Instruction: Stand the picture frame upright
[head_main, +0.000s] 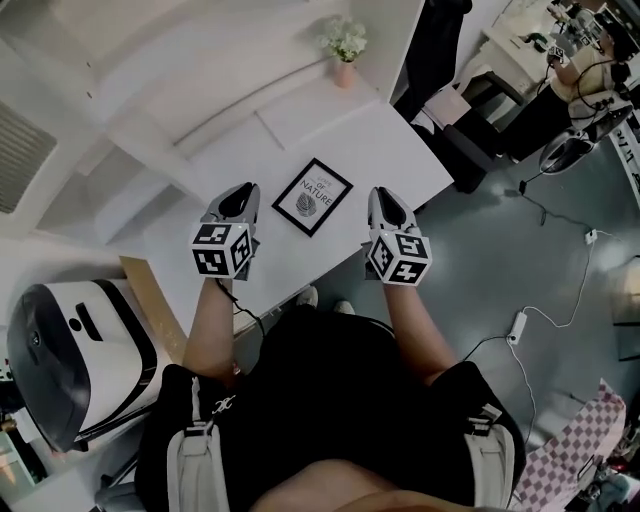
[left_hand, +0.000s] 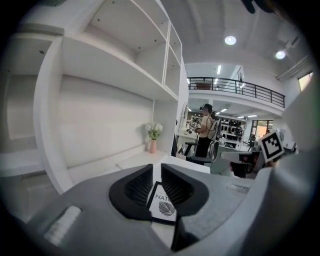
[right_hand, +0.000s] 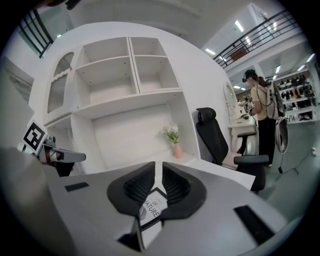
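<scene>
A black picture frame (head_main: 312, 197) with a white leaf print lies flat on the white table (head_main: 390, 140). My two grippers hang on either side of it, near the table's front edge. The left gripper (head_main: 243, 196) is just left of the frame and the right gripper (head_main: 381, 201) just right of it. In the left gripper view the jaws (left_hand: 156, 167) stand a narrow gap apart, nothing between them, and the frame (left_hand: 165, 206) shows below through the gap. The right gripper (right_hand: 158, 165) is likewise slightly apart and empty, with the frame (right_hand: 151, 205) beneath it.
A pink vase of white flowers (head_main: 344, 45) stands at the table's far end against white shelving (right_hand: 125, 75). A black office chair (right_hand: 210, 132) sits off the table's right side. A white and black machine (head_main: 70, 350) is at my lower left. Cables lie on the grey floor (head_main: 540, 320).
</scene>
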